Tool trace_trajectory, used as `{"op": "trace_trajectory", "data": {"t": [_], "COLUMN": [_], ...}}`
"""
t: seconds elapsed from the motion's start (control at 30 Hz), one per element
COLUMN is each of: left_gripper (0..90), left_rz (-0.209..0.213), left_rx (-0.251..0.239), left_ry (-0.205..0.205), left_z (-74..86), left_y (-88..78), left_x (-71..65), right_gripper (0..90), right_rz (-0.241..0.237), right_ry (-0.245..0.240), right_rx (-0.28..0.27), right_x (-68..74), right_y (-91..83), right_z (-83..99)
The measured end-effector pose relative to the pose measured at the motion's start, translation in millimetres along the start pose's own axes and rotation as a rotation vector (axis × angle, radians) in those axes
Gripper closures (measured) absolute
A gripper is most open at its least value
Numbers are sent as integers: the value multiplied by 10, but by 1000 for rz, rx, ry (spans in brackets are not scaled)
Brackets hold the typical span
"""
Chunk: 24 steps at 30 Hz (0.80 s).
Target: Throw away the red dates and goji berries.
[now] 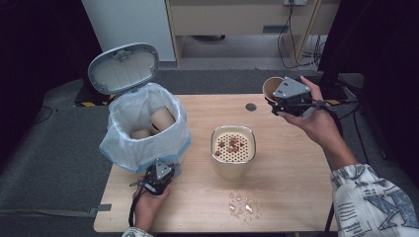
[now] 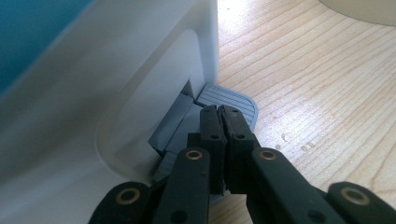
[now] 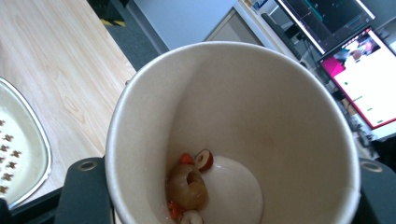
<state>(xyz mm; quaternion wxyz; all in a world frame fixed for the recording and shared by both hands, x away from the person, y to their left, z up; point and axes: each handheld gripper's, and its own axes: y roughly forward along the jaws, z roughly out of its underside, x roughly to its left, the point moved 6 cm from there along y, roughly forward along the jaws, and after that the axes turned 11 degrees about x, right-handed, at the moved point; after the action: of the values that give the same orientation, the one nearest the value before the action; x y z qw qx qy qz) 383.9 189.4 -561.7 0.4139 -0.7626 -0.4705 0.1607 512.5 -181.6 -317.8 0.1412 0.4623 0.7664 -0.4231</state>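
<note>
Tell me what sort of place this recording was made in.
Probably a lab or office workspace set up for recording, not a kitchen: a bare wooden table stands on grey carpet, cables trail by plain furniture behind it, and lit computer monitors show in the right gripper view.

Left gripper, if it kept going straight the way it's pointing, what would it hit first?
Probably the grey pedal at the foot of the white bin. The shut left gripper sits right over it, though contact is unclear.
</note>
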Motion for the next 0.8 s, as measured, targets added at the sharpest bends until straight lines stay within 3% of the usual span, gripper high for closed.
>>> {"op": "trace_trajectory", "data": {"t": [0.17,0.5,0.8], "left_gripper": [873,873,873], "left_rz": [0,-1,-1], "left_rx": [0,0,0], "left_ry": [1,1,1], "left_z": [0,0,0], "left_y": [0,0,0], "left_x": [0,0,0], "right_gripper": [326,325,323], "right_rz": [-28,-85,-131], "right_ry": [60,129,150], "right_rx": [-10,-44,-66], "right_x": [-42,-89,-84], "right_y": [-11,-54,-73], "right_z": [15,7,-20]}}
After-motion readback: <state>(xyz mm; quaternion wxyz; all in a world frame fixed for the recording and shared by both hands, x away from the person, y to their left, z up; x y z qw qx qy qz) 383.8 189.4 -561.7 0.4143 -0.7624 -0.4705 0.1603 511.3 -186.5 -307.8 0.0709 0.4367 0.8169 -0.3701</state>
